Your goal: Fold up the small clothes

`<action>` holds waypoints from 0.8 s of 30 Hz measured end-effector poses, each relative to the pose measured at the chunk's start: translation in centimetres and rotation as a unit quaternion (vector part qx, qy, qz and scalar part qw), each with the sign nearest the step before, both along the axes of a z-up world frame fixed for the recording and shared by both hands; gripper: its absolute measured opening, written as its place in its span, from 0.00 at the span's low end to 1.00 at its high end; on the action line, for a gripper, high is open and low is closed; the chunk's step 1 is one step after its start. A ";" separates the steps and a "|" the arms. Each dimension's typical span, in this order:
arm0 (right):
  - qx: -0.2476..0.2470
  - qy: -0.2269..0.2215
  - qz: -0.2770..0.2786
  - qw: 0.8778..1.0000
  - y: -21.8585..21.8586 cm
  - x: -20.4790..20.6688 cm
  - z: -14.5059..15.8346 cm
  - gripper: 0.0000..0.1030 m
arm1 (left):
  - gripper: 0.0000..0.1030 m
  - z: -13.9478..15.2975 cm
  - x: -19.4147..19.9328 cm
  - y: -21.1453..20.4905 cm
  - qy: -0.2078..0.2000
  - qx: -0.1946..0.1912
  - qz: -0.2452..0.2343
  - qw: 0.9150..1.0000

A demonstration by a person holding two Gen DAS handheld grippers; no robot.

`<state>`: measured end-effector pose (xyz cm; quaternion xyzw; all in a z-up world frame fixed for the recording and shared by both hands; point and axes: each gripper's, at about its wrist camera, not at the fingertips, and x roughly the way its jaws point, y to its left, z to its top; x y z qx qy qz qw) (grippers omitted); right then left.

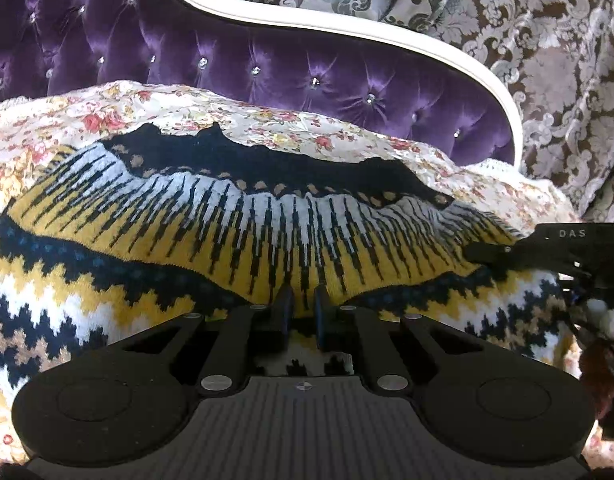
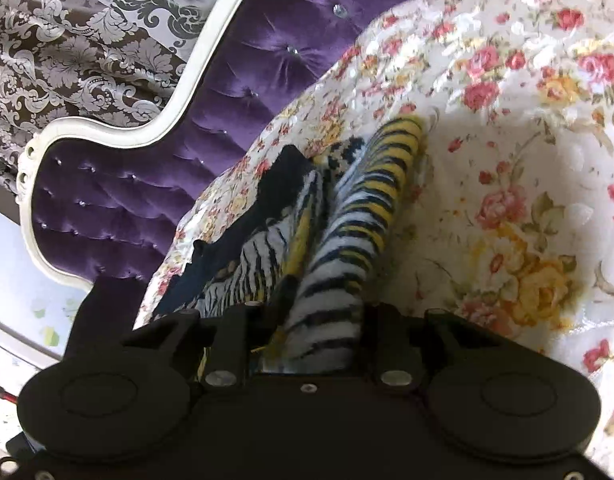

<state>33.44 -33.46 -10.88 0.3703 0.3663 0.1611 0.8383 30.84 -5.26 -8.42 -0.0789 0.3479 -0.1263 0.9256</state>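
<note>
both grippers pinch one folded edge of the patterned knit sweater on the floral quilt.

left gripper has its fingers nearly together, clamped on the yellow fold at mid-edge; right gripper is clamped on the striped end of the same knit. i judge the thick knit could slide out of either pinch if i pull unevenly, skewing the fold. beyond the quilt: a purple tufted headboard with white trim, then damask curtains.

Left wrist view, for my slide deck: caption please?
Left gripper pinches the patterned knit sweater on a floral bedspread; right gripper grips its edge.
</note>
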 end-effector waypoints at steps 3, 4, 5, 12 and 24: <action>-0.033 -0.028 0.004 0.999 0.9 -0.8 2.2 0.34 | 0.11 -0.2 0.0 0.3 -0.001 -0.017 0.006 1.000; -0.040 -0.037 0.006 0.998 1.1 -1.1 3.1 0.34 | 0.11 -0.2 0.0 0.4 -0.002 -0.020 0.008 1.000; -0.046 -0.043 0.006 0.998 1.4 -1.3 3.8 0.33 | 0.11 -0.3 -0.1 0.4 -0.004 -0.023 0.010 1.000; -0.057 -0.054 0.043 0.996 5.7 0.3 8.0 0.33 | 0.11 -0.8 -0.5 1.1 -0.013 -0.062 0.031 0.997; -0.090 -0.054 0.152 0.983 18.5 3.2 11.3 0.33 | 0.10 -1.9 -2.3 5.0 0.008 -0.210 0.074 0.975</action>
